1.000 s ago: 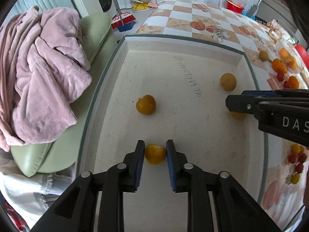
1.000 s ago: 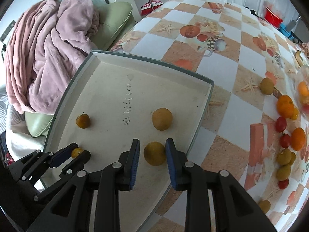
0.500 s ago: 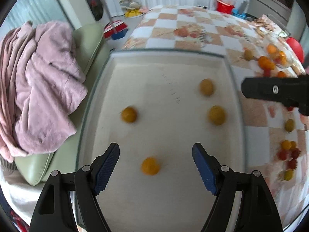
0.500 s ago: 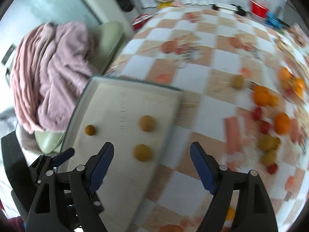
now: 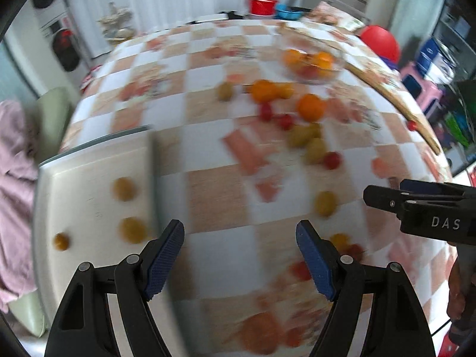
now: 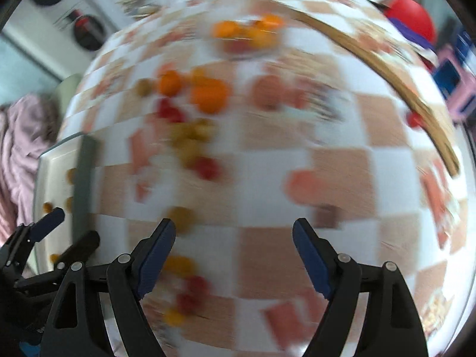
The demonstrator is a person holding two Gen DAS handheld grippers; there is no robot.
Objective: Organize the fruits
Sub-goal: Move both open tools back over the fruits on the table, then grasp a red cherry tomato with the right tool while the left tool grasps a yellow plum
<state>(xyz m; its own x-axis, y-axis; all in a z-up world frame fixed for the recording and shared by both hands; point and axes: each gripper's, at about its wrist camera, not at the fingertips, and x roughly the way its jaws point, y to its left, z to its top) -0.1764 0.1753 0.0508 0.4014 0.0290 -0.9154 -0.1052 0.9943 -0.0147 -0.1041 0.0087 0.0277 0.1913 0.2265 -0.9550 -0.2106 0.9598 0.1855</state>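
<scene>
Left wrist view, blurred: left gripper (image 5: 239,255) spread and empty above table (image 5: 220,199), loose fruits (image 5: 309,139) upper right; round fruit could roll off if nudged.

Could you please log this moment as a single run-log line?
left gripper: open, empty | right gripper: open, empty | tray: yellow fruits inside | tablecloth: loose fruit remains

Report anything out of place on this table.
Loose fruit is strewn over the checkered tablecloth: oranges, red tomatoes and yellow-green fruit lie outside both the tray and the glass bowl. Both frames are motion-blurred.
</scene>
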